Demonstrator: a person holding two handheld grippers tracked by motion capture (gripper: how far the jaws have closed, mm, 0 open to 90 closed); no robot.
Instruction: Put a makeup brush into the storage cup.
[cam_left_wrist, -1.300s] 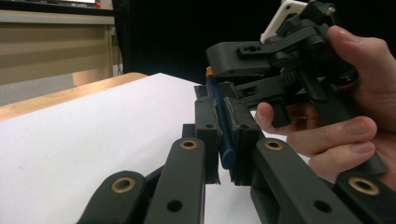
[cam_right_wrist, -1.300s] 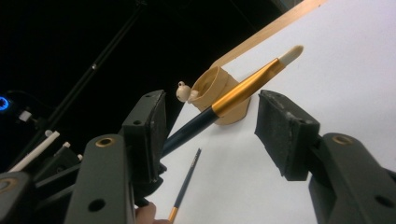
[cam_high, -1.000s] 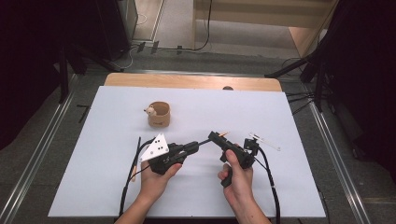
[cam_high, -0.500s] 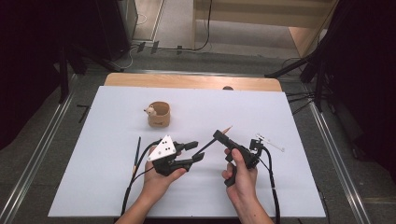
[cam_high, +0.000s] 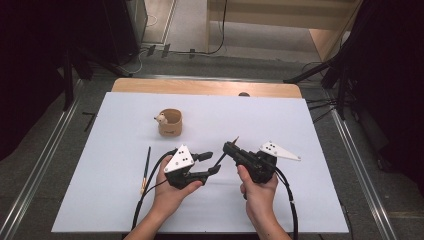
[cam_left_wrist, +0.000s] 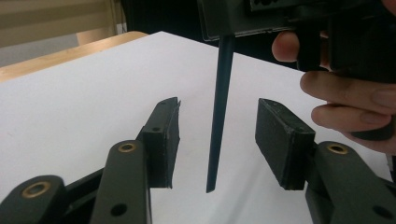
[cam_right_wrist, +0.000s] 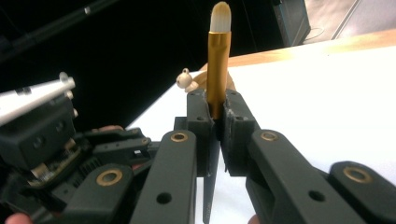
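Leftmost, a second brush (cam_high: 146, 169) lies on the tabletop (cam_high: 310, 125), its bristles too small to make out. Behind stands a cup (cam_high: 170, 122). The left gripper (cam_high: 216, 162) has just been closing, spread around the brush (cam_left_wrist: 219, 116) without touching. The right gripper (cam_right_wrist: 215, 116) pinches that brush, hiding its middle.

Tan cup (cam_high: 170, 122), second brush (cam_high: 146, 169), white table (cam_high: 300, 130)

Slim black-handled, gold-ferruled brush (cam_right_wrist: 218, 60), upright, above the white table.
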